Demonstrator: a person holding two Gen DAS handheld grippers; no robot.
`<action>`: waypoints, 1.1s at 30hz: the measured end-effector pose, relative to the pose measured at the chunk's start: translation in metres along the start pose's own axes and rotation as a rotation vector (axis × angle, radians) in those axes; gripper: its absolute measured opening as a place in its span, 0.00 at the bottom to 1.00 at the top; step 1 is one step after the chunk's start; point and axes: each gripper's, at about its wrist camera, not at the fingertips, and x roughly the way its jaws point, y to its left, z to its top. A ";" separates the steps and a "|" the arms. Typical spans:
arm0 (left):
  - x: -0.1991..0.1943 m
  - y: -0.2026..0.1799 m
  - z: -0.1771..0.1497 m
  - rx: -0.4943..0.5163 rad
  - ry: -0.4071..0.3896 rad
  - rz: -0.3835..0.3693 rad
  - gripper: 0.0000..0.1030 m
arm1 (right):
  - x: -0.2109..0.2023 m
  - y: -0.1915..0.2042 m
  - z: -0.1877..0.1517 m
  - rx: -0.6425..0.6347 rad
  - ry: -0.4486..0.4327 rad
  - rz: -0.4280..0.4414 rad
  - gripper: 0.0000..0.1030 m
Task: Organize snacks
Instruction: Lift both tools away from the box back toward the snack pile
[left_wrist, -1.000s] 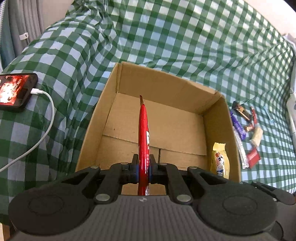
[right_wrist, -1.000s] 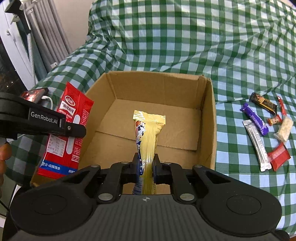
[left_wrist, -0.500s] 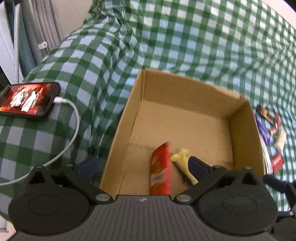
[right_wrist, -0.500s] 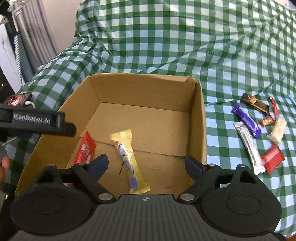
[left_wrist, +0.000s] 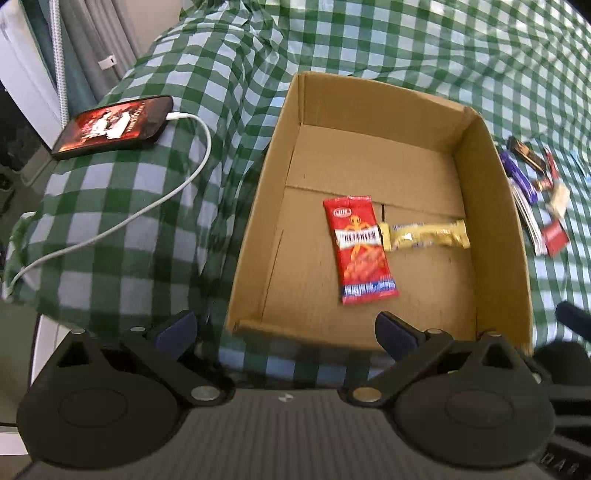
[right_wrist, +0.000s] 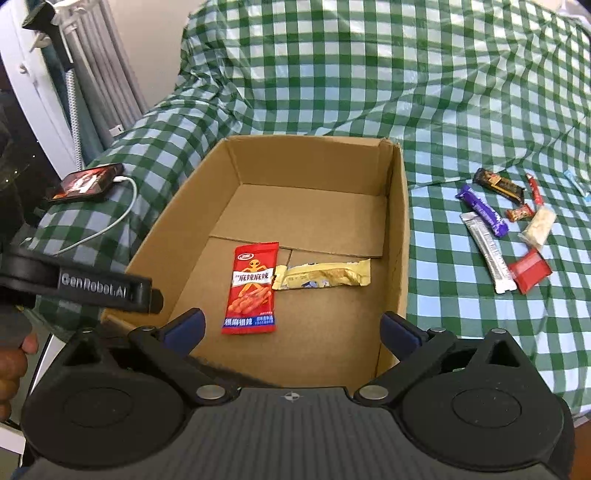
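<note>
Going left to right: the left hand-held gripper (left_wrist: 284, 328) has "GenRobot.AI" along its arm and hangs released and empty, and so does the right hand-held gripper (right_wrist: 291, 328), whose jaws have just been opening. Both snacks lie flat in the brown cardboard box (right_wrist: 395, 236). The flat red foil packet with Chinese lettering (right_wrist: 253, 284) looks light, crinkly and slippery, so I'd pinch a sealed end. The slim yellow wrapper bar (right_wrist: 325, 277) touching it seems stiffer; take it mid-length. More small wrapped snacks (right_wrist: 502, 236) wait on the green checked tabletop (right_wrist: 369, 74).
</note>
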 end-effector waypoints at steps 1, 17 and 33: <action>-0.004 0.000 -0.004 0.005 -0.005 0.004 1.00 | -0.006 0.001 -0.003 -0.001 -0.008 -0.001 0.98; -0.055 -0.011 -0.055 0.043 -0.087 0.030 1.00 | -0.075 0.001 -0.038 0.003 -0.114 0.000 0.99; -0.072 -0.018 -0.071 0.067 -0.119 0.043 1.00 | -0.105 0.001 -0.050 0.000 -0.181 0.002 0.99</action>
